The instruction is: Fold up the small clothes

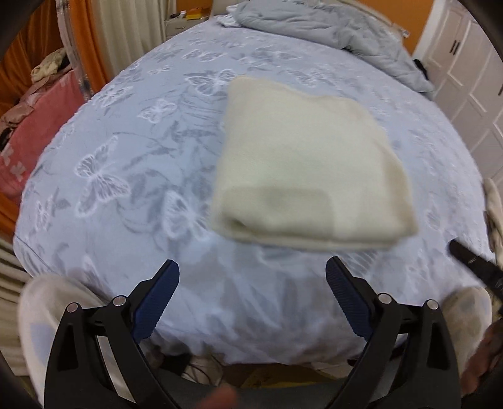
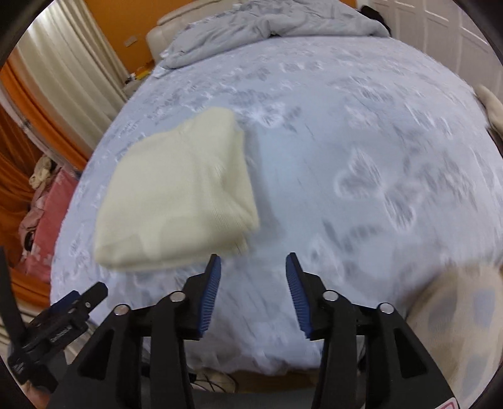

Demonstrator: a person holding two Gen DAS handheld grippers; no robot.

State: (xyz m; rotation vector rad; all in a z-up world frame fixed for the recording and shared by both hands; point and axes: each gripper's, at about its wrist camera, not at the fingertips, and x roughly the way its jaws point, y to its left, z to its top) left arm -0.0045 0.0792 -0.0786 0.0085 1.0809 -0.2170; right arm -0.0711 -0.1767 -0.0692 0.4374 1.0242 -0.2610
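Note:
A cream knitted garment (image 1: 308, 163) lies folded into a thick rectangle on the light blue butterfly-print bed sheet (image 1: 132, 176). It also shows in the right wrist view (image 2: 179, 195), left of centre. My left gripper (image 1: 252, 270) is open and empty, held above the near bed edge, short of the garment's front fold. My right gripper (image 2: 253, 264) is open and empty, just to the right of the garment's near corner. The left gripper's tip also shows in the right wrist view (image 2: 78, 299), at lower left.
A crumpled grey duvet (image 1: 330, 28) lies at the far end of the bed. A pink cushion with clothes (image 1: 28, 132) sits to the left beside orange curtains. White cupboard doors (image 1: 465, 81) stand at right. Another pale garment (image 2: 490, 107) lies at the bed's right edge.

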